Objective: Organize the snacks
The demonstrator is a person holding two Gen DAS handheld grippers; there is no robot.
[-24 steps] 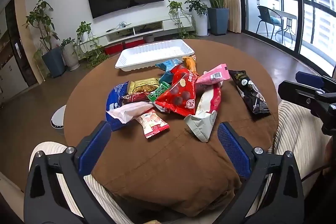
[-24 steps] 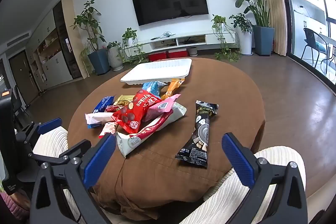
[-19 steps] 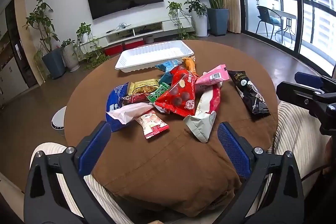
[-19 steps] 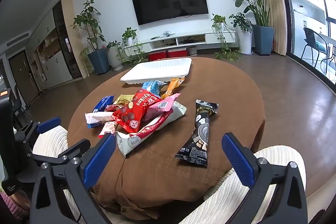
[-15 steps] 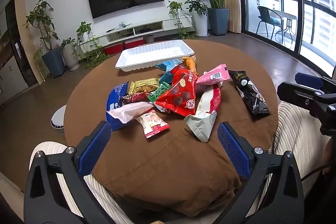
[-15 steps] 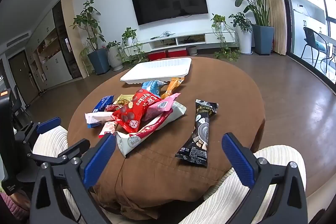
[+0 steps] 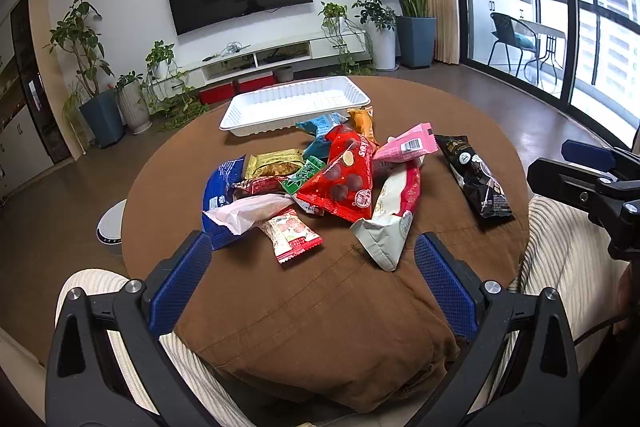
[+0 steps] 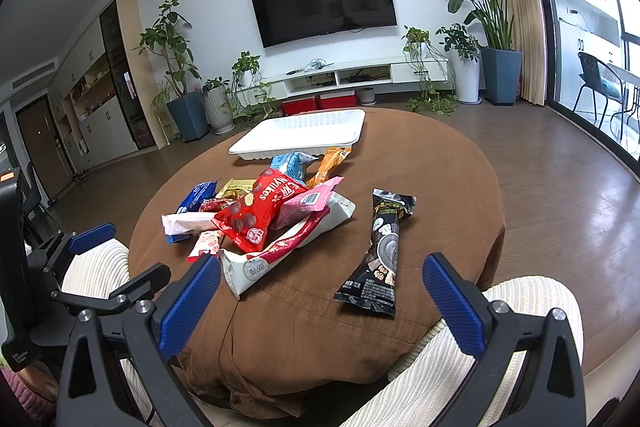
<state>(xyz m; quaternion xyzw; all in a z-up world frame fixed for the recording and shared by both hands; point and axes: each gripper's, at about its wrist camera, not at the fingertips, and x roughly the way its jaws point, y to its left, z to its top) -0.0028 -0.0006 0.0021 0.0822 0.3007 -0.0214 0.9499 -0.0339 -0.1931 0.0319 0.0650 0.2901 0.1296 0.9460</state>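
Observation:
A pile of snack packets lies mid-table: a red chocolate bag (image 7: 344,183) (image 8: 260,211), a pink packet (image 7: 408,147), a white-and-red pouch (image 7: 390,223) (image 8: 288,247), a blue packet (image 7: 218,191) and a small red-and-white packet (image 7: 292,233). A black packet (image 7: 474,179) (image 8: 380,255) lies apart to the right. An empty white tray (image 7: 294,105) (image 8: 300,133) stands behind the pile. My left gripper (image 7: 312,283) is open and empty at the near table edge. My right gripper (image 8: 320,299) is open and empty, near the black packet.
The round table is covered by a brown cloth (image 7: 320,307) that hangs over the near edge. Cream cushions (image 8: 460,367) sit below both grippers. The right gripper shows at the right edge of the left wrist view (image 7: 592,183). Plants, a TV and a low cabinet stand beyond.

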